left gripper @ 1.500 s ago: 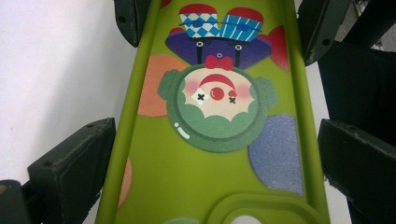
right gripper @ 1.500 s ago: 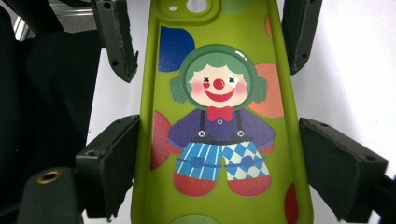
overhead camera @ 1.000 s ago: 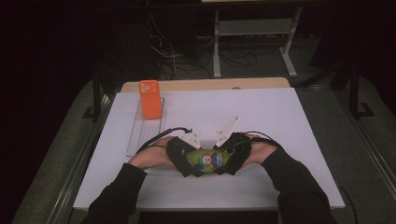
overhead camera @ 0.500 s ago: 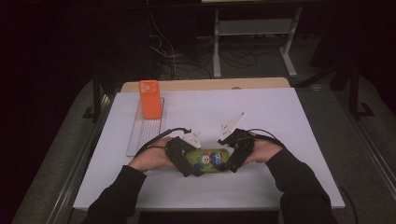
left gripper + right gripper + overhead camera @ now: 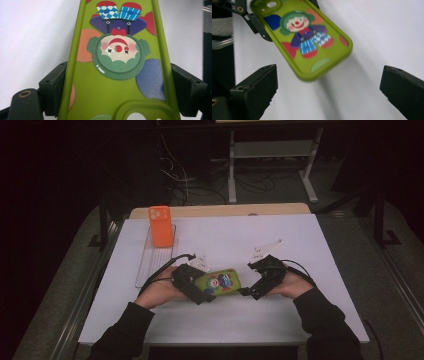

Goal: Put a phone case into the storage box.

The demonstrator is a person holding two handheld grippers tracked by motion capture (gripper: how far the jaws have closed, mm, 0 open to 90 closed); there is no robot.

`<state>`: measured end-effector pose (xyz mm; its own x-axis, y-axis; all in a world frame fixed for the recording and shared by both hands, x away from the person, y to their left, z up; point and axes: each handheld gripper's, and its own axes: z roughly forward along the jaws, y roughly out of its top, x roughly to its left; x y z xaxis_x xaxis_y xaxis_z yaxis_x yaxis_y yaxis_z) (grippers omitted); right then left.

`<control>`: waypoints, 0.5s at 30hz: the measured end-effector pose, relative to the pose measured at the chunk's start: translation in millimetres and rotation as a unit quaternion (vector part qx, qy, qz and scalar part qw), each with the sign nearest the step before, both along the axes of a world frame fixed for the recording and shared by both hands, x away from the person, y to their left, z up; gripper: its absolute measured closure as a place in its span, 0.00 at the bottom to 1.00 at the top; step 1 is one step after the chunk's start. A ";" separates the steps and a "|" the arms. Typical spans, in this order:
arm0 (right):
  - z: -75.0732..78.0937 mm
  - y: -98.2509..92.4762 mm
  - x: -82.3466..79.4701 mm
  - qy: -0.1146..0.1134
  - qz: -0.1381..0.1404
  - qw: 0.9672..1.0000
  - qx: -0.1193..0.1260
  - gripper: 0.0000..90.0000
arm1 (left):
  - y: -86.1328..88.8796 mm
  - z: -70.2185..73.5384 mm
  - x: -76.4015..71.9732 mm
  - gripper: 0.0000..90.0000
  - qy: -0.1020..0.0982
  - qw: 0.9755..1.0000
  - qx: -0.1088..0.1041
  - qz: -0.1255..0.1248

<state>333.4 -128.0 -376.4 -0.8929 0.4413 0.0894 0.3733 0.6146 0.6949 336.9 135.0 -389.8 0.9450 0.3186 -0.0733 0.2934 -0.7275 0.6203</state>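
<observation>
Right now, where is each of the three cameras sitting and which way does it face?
High view: fixed above the person's side, looking forward and down on the white table; both forearms, left gripper and right gripper enter from below.
Left gripper view: rides the left gripper, looking along its jaws, which clamp the green clown phone case.
Right gripper view: rides the right gripper, jaws wide open, facing the case's free end.
Shared: all three show the case; the orange phone case stands farther back in the high view.
</observation>
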 end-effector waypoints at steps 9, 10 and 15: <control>-15.7 -9.1 -8.4 0.005 -0.074 0.997 0.012 0.01 | 5.1 -0.9 4.0 0.17 -0.006 0.998 0.009 0.065; -17.1 -9.4 -9.7 0.008 -0.087 0.996 0.010 0.01 | 5.3 -0.5 4.5 0.17 -0.008 0.997 0.009 0.073; -26.4 -10.1 -16.6 0.008 -0.130 0.991 0.019 0.01 | 7.0 2.5 5.4 0.17 -0.002 0.996 0.003 0.093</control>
